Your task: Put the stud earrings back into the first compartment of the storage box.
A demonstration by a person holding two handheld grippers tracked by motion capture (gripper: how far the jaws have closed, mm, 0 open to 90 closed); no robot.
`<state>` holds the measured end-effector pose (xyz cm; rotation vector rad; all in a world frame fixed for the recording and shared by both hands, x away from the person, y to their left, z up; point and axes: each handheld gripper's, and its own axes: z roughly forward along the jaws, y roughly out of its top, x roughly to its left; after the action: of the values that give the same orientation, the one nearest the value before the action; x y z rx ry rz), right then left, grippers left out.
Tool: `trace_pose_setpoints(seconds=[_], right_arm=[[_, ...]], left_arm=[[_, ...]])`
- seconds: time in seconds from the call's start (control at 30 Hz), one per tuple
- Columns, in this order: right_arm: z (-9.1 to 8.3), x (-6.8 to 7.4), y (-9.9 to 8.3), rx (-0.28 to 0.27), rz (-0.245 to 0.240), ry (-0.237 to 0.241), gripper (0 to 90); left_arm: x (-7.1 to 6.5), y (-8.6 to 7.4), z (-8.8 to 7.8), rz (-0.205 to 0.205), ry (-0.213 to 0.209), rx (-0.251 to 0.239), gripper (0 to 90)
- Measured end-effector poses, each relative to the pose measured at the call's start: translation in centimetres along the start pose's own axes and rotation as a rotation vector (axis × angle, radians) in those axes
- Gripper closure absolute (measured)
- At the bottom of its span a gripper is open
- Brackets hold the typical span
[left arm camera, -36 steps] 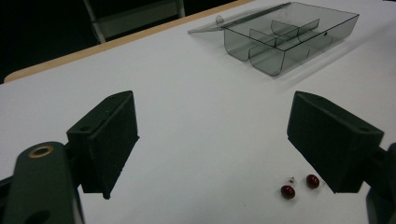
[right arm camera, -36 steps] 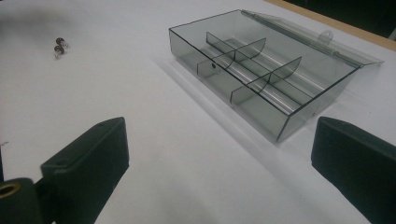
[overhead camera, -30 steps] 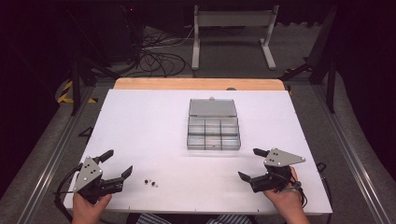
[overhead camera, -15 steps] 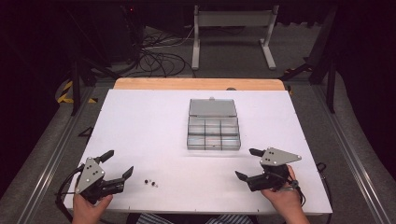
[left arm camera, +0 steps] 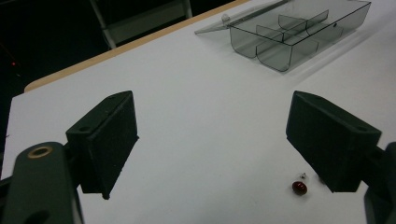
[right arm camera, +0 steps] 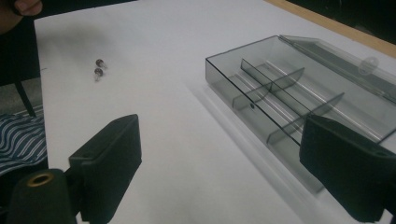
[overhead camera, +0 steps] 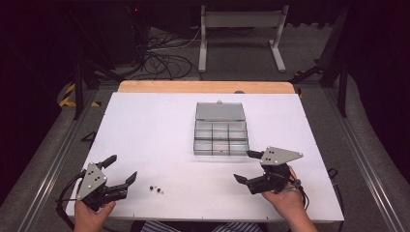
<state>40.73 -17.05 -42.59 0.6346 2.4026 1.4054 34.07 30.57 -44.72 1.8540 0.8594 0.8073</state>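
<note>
Two small beads (overhead camera: pixel 155 188) near open left gripper (overhead camera: pixel 120 175) (empty)

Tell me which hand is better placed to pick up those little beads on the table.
Left. The left gripper sits open right beside the small beads, one just off its fingers in its own view. The right gripper is open too, but by the clear box.

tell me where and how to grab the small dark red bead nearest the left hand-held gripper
Probably grip the dark red bead across its round middle, coming straight down from above. It lies loose on the white table, so only its sides are free for the pads. The left hand-held gripper is open beside it. A second bead lies close by, so set the jaws to straddle just one.
</note>
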Motion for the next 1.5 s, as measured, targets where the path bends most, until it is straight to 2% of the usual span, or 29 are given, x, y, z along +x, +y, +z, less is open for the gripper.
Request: trace_pose_setpoints(seconds=[0.13,0.27,0.8,1.07,1.23,1.5], right_arm=[[1.0,0.6,1.4,-0.011,-0.019,0.037,11.8],[2.0,1.1,2.3,-0.016,-0.038,0.061,11.2],[6.5,3.7,5.4,-0.004,-0.09,0.167,11.2],[9.0,5.2,6.4,0.009,-0.115,0.218,11.3],[10.4,6.1,6.7,-0.006,-0.115,0.252,11.2],[12.7,7.3,6.7,0.015,-0.106,0.297,13.9]], left_arm=[[0.0,0.0,-0.1,0.01,0.006,-0.002,17.1],[0.0,0.0,0.0,0.004,0.005,-0.003,17.1],[0.1,0.0,-0.1,0.018,0.013,-0.003,17.2],[0.1,0.0,-0.1,0.018,0.011,-0.002,17.1],[0.2,0.0,-0.2,0.014,0.011,-0.002,17.1],[0.3,0.0,-0.1,0.011,0.009,0.0,17.0]])
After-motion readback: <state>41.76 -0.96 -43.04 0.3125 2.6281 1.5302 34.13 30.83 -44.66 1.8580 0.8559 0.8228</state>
